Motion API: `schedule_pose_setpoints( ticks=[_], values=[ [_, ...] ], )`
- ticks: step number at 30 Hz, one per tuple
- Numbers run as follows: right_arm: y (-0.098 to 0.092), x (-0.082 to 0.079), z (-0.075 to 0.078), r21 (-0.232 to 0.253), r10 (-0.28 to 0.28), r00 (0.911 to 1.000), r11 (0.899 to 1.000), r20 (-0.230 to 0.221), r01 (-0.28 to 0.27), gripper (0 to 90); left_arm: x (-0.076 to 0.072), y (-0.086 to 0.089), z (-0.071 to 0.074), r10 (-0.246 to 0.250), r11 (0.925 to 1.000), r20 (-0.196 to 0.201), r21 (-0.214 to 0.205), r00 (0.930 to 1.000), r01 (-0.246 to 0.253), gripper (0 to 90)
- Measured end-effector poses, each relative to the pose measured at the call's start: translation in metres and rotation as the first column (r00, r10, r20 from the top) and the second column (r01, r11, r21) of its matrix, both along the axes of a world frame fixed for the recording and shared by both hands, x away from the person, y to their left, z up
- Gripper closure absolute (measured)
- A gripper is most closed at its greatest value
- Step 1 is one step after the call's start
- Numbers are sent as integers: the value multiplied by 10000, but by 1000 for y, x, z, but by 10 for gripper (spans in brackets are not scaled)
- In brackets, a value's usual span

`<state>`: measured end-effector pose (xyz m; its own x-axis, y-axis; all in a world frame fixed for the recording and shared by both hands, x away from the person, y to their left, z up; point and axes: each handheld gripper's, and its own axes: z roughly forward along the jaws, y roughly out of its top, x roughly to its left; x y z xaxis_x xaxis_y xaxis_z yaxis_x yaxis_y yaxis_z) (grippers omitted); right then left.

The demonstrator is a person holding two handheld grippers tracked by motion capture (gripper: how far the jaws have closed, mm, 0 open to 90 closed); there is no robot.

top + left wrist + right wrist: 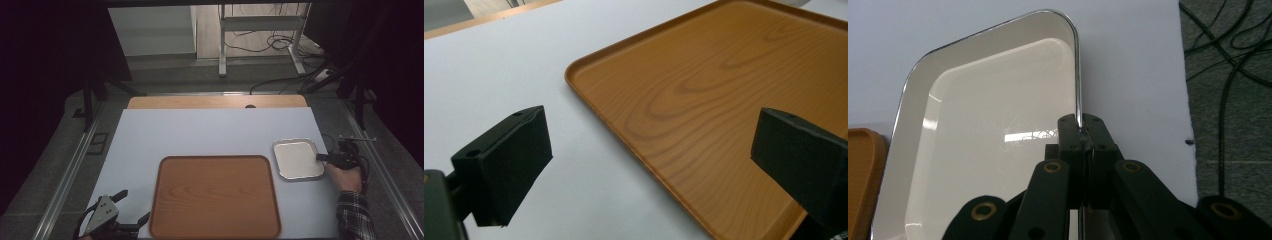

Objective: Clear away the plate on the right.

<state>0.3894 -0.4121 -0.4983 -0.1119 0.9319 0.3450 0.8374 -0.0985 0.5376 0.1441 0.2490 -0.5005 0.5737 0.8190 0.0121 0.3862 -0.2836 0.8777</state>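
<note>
Right gripper (pixel 324 157) pinching the metal tray's (pixel 297 159) rim, left gripper (pixel 131 207) spread and idle.

From the high view I see a wooden tray (pixel 215 196) central on the white table (pixel 200 132), the metal tray just beside its right corner, and my left gripper at the near-left edge. In the left gripper view, my jaws stand wide apart over the wooden tray's (pixel 724 95) corner. In the right gripper view, my jaws (pixel 1082 131) press together on the metal tray's (pixel 993 125) right rim.
</note>
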Motion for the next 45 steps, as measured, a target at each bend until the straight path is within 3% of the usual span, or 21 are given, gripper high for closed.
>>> schedule_pose_setpoints(
  ticks=[11,33,45],
  values=[
    [9,-11,14,663,170,9978,9976,647,-213,883,0,0,0,-30,10000,38,47,10000,30,25],
    [40,-30,19,751,1121,9906,9902,780,-1180,882,0,-2,0,-64,9999,64,142,10000,64,25],
    [68,-35,21,953,1759,9815,9786,754,-1826,882,0,-2,0,-100,9998,70,150,9999,99,25]
  ],
)
